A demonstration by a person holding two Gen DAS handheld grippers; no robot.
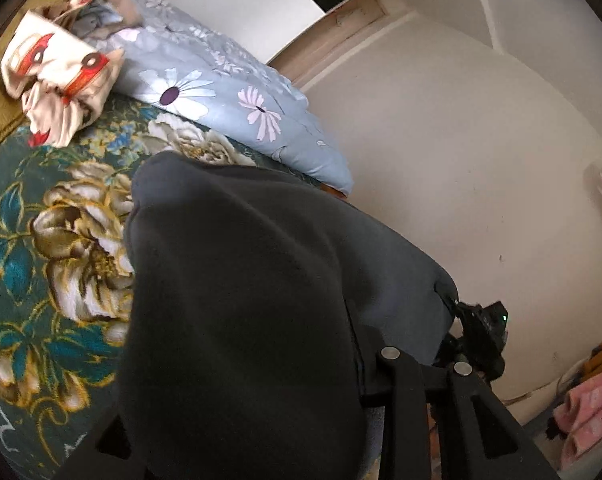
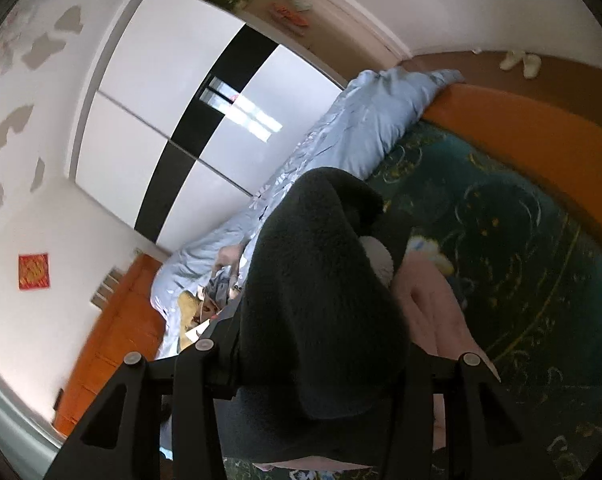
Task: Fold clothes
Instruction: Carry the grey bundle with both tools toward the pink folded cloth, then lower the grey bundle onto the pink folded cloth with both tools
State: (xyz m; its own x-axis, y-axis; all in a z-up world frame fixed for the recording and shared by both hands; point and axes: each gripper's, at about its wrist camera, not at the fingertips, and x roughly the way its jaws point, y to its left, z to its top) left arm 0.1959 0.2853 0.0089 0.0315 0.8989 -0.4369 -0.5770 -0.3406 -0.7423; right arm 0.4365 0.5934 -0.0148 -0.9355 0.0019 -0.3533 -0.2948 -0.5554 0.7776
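While both tongs (image 1: 365,380) (image 2: 321,372) stood clamped on the dark fleece garment (image 1: 237,280), lifted over the bed (image 1: 41,240), uneven pulling risked a crooked fold.

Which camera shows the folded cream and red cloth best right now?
The left wrist view: the cream and red cloth lies in plain sight on the bed's far corner. In the right wrist view only a scrap of it peeks past the dark garment.

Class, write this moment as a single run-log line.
step: mid-fold | left tool: shut on dark garment | right tool: shut on dark garment | garment: lifted over floral bedspread
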